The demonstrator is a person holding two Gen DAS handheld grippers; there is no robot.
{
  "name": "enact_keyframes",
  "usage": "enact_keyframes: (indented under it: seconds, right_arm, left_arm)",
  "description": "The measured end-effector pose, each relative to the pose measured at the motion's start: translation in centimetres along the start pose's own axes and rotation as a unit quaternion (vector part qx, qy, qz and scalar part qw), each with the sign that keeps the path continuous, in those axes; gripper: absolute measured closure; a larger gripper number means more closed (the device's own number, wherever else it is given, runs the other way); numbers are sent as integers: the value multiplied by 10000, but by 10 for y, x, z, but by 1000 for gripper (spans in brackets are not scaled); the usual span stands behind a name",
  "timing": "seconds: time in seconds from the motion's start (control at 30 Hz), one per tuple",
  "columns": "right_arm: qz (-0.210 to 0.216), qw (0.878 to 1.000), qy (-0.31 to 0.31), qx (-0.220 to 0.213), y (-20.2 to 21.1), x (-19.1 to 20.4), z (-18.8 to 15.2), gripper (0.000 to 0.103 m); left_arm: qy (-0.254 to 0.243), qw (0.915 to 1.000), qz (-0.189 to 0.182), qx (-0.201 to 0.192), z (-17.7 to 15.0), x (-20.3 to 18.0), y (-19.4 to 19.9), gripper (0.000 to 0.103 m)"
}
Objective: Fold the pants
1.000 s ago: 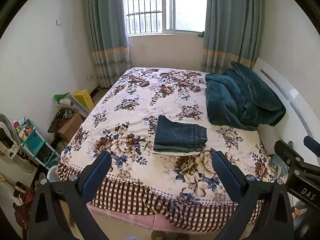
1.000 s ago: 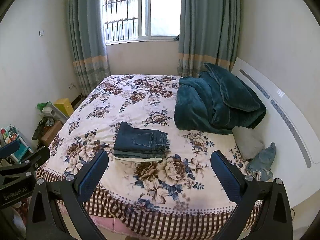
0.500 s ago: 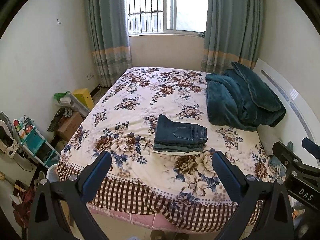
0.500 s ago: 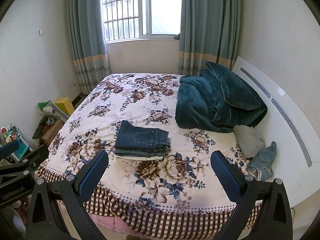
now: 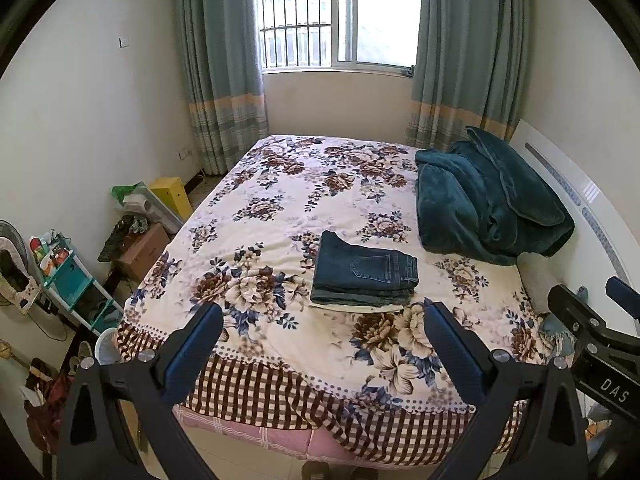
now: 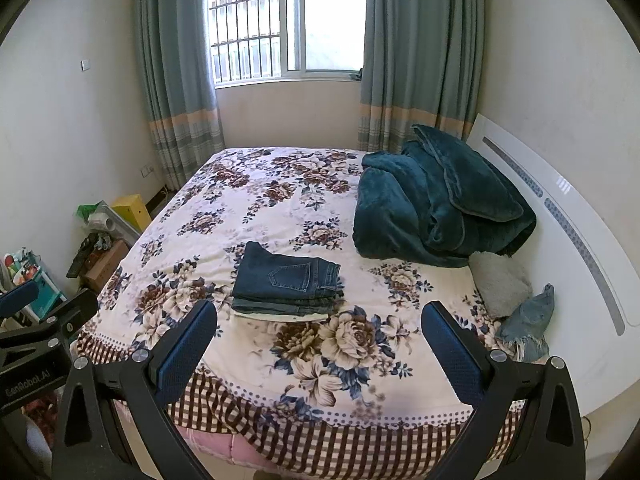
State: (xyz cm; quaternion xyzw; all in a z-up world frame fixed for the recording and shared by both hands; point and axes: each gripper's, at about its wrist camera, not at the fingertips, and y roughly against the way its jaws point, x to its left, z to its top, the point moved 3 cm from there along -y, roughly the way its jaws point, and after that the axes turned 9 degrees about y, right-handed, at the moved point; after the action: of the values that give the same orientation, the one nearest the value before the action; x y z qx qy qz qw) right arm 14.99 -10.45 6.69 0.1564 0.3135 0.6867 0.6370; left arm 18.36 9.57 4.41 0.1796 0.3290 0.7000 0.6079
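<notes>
Folded jeans (image 5: 364,276) top a small stack of folded garments on the floral bedspread (image 5: 280,216). Left gripper (image 5: 322,344) and right gripper (image 6: 320,340) hang spread wide, empty, short of the bed. A teal shelf rack (image 5: 66,276) holds what may be bottles.

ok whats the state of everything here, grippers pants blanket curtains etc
left gripper: open, holding nothing, back from the bed
right gripper: open, holding nothing
jeans: folded, on top of a stack of folded pants
blanket: bunched in a heap by the headboard
curtains: drawn apart
denim piece: crumpled against the headboard, not folded
grey pillow: lying flat beside the blanket
</notes>
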Motion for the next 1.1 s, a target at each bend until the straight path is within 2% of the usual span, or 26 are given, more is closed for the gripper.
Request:
enact_keyframes:
  seconds: [1.1]
  right_arm:
    - [83,10000,41,-27,-4,5,9,0]
  left_arm:
    - [107,9999,21,-69,6,-6,4,0]
